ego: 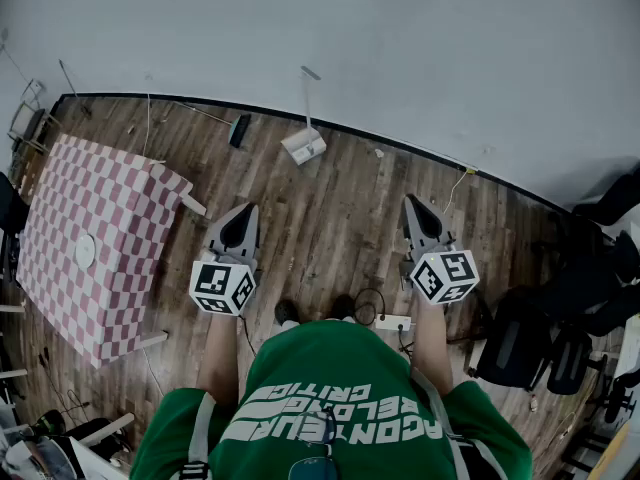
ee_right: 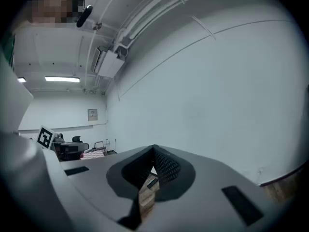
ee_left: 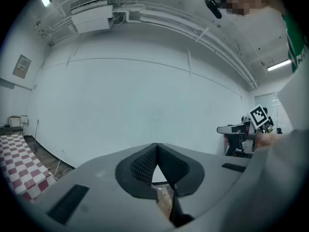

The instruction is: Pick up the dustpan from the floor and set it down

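Both grippers are held out level in front of the person (ego: 335, 408), side by side above the wooden floor (ego: 330, 218).

Left gripper (ego: 244, 218): in the left gripper view the jaws meet at their tips. Only a narrow triangle of wall and floor shows beneath the contact point, and nothing is between them. The gripper is closed and empty.

Right gripper (ego: 414, 213): the right gripper view shows the same condition. The jaws are together at the tips with nothing clamped.

The dustpan (ego: 304, 146) is white and sits on the floor close to the dark skirting at the foot of the wall (ego: 400, 38). Its long handle stands up in front of the wall. It lies ahead of the grippers, roughly between their two lines, and is well apart from both. Neither gripper touches it.

Other items noted:
- A dark brush (ego: 238, 128) lies on the floor just left of the dustpan, also near the skirting.
- A table (ego: 110, 218) with a pink-and-white chequered cloth stands to the person's left, near the left gripper but not touching it. A small white disc (ego: 85, 251) rests on it.
- A white power strip (ego: 393, 322) lies on the floor by the person's feet.
- Black office chairs (ego: 520, 348) stand to the right.
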